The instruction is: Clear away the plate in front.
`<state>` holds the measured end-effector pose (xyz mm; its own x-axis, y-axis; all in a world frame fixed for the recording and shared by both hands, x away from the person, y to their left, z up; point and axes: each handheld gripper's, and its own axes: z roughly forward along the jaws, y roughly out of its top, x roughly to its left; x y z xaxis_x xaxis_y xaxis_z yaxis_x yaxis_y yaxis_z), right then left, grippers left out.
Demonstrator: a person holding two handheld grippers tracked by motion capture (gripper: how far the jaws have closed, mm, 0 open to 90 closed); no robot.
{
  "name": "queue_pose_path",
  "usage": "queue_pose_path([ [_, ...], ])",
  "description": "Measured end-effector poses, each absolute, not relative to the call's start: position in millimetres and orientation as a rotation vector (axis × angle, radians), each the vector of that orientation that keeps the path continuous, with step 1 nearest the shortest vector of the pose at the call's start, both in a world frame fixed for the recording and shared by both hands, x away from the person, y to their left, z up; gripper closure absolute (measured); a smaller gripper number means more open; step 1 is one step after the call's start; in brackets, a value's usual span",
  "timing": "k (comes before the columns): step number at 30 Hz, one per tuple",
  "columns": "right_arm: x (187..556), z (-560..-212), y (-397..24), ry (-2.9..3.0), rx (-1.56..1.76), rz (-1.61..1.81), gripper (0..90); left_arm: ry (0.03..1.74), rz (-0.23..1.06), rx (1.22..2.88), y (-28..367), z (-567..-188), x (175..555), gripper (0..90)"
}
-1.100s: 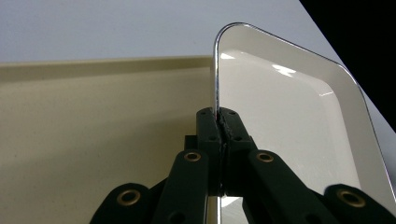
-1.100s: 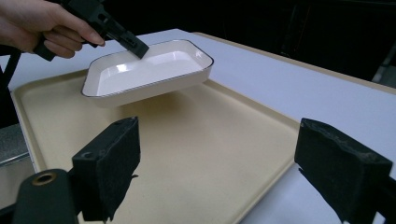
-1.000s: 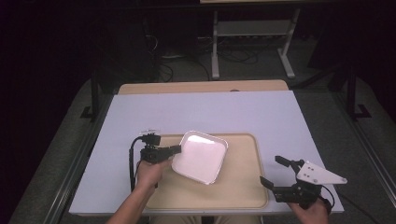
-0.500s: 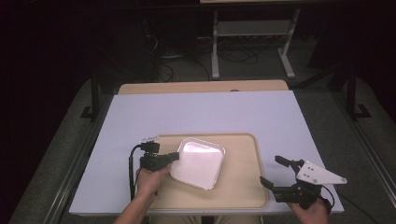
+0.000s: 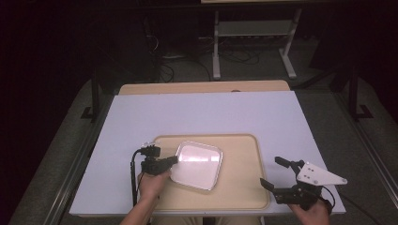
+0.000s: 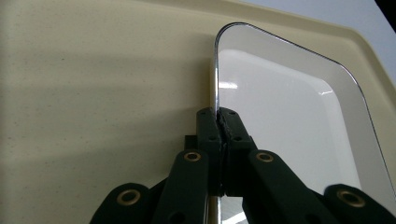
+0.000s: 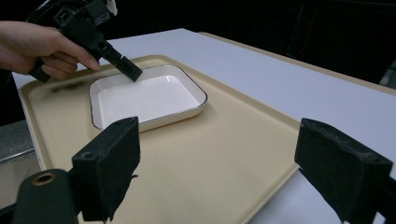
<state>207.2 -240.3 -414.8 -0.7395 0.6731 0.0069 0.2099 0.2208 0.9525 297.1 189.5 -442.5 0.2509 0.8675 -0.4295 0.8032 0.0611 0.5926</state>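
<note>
Left gripper (image 5: 174, 160): jaws pinched shut on the near-left rim of the shallow white rectangular dish with a dark metal-edged rim (image 5: 197, 164), rim running straight out ahead of the jaws. Dish appears to rest flat on the beige plastic tray (image 5: 244, 187) on the white counter (image 5: 211, 112). Right gripper (image 5: 271, 174): jaws wide, nothing between them, dish well ahead. Judgement: grasp secured; lift or relocation of dish not yet done.

White rectangular dish (image 5: 197, 164) with rounded corners and a dark rim line, empty, on the beige tray (image 5: 241, 187), left rim pinched by the left tool (image 5: 174, 160)
</note>
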Motion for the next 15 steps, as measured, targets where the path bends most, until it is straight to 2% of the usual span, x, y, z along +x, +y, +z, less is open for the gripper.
queue_pose_path([
  [15,208.4,-415.0,-241.3,2.089,0.818,1.534,13.4,1.645,0.160,1.672,188.2,-442.6,292.2,88.9],
])
